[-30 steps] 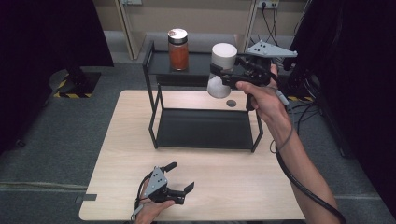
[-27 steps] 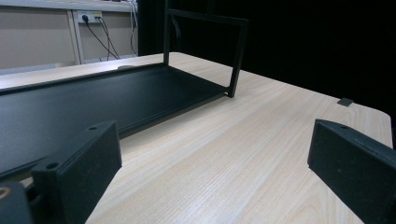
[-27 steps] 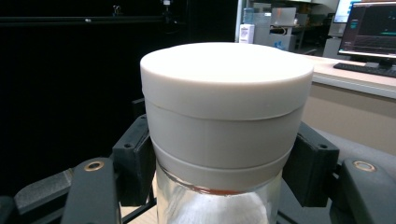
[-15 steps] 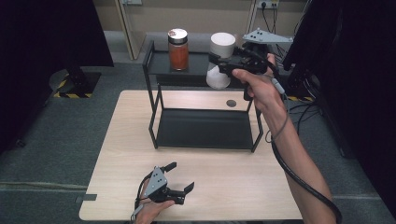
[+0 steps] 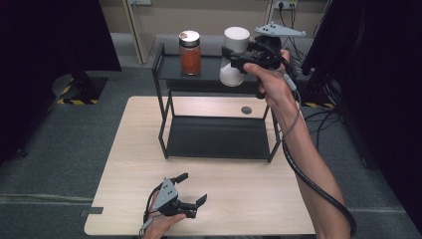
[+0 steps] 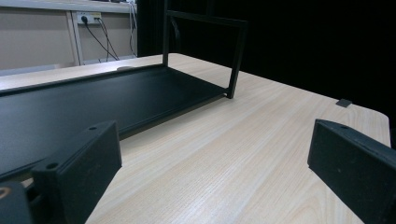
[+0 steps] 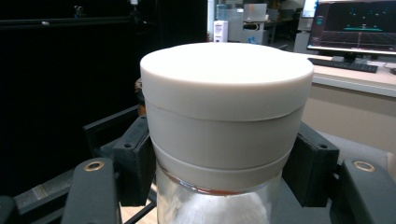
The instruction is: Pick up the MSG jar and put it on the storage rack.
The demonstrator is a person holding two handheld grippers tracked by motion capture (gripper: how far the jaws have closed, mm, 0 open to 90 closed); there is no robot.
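While the white-lidded jar (image 5: 234, 55) is being gripped just under its lid by the right gripper (image 5: 238, 59) above the shelf (image 5: 166, 67), slippage is being risked if the clamped glass tilts

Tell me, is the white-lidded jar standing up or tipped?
Upright. The jar has its white lid flat on top, with the right claw gripping its sides.
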